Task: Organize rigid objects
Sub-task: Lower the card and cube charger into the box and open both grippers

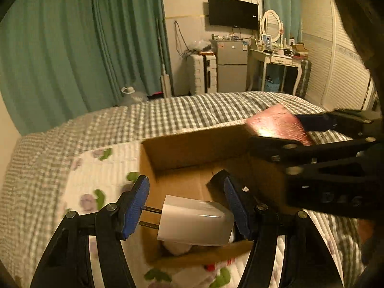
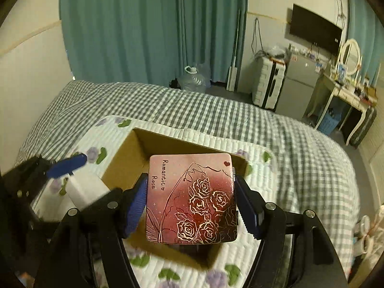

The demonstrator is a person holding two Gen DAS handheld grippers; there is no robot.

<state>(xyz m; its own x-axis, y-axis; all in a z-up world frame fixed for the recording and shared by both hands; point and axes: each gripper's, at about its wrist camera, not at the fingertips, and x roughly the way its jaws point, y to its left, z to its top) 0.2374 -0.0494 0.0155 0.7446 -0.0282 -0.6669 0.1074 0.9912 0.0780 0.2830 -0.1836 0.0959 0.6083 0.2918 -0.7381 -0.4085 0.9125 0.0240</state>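
From where I stand, an open brown cardboard box (image 2: 124, 158) sits on a white quilted mat printed with purple flowers and green leaves (image 2: 247, 184), which lies on a bed covered in a grey-and-white checked sheet (image 2: 192, 105). The box rests near the middle of the mat, its walls standing upright.

The left gripper (image 1: 189, 212) has its blue-padded jaws pinching a white rectangular plug-in charger (image 1: 194, 223) end to end: the two metal prongs press against the left pad and the flat back meets the right one. The charger hangs above the near edge of the box, just over the open top.

The right gripper (image 2: 192, 204) has its jaws clamped on the two sides of a flat, square pink tin printed with gold roses and the words "Romantic Rose" (image 2: 192, 199). The tin is held roughly level above the box opening, toward its right wall. A pale object shows at the near edge of the box under the charger; I cannot tell what it is.
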